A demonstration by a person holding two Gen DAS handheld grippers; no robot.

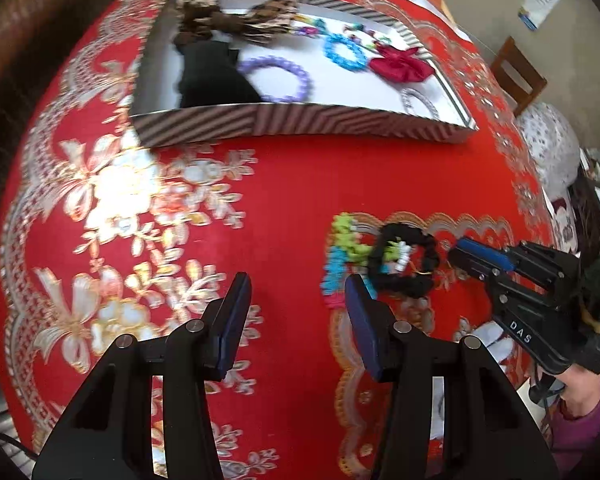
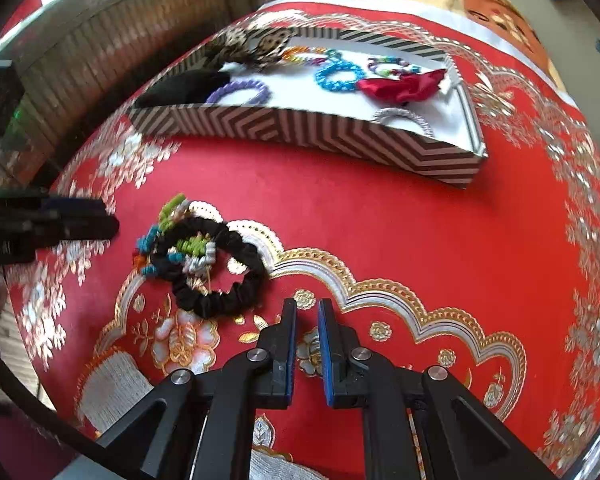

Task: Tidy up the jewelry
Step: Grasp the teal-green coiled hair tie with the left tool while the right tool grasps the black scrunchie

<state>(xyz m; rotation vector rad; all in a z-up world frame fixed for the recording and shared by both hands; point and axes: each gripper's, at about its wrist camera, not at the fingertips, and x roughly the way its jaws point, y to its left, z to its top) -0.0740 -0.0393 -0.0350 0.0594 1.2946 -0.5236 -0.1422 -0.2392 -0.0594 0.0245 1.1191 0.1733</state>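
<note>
A striped box [image 1: 300, 120] [image 2: 300, 128] on the red cloth holds a purple bracelet [image 1: 278, 76] [image 2: 240, 90], a blue bracelet [image 1: 346, 52] [image 2: 338, 76], a red scrunchie [image 1: 400, 64] [image 2: 400, 84], a silver ring [image 1: 418, 100] [image 2: 404, 116], a black item and leopard scrunchies. Outside it lie a black scrunchie [image 1: 404, 264] [image 2: 216, 268] and a multicoloured coil bracelet [image 1: 340, 256] [image 2: 160, 236], overlapping. My left gripper [image 1: 298, 304] is open and empty, just left of them. My right gripper [image 2: 307, 312] is nearly closed and empty, just right of the black scrunchie; it also shows in the left wrist view [image 1: 466, 254].
The red and gold embroidered cloth [image 1: 260, 208] [image 2: 380, 220] covers the table. A wooden chair [image 1: 516, 76] stands beyond the far right edge. A wooden panel [image 2: 120, 40] lies beyond the left edge.
</note>
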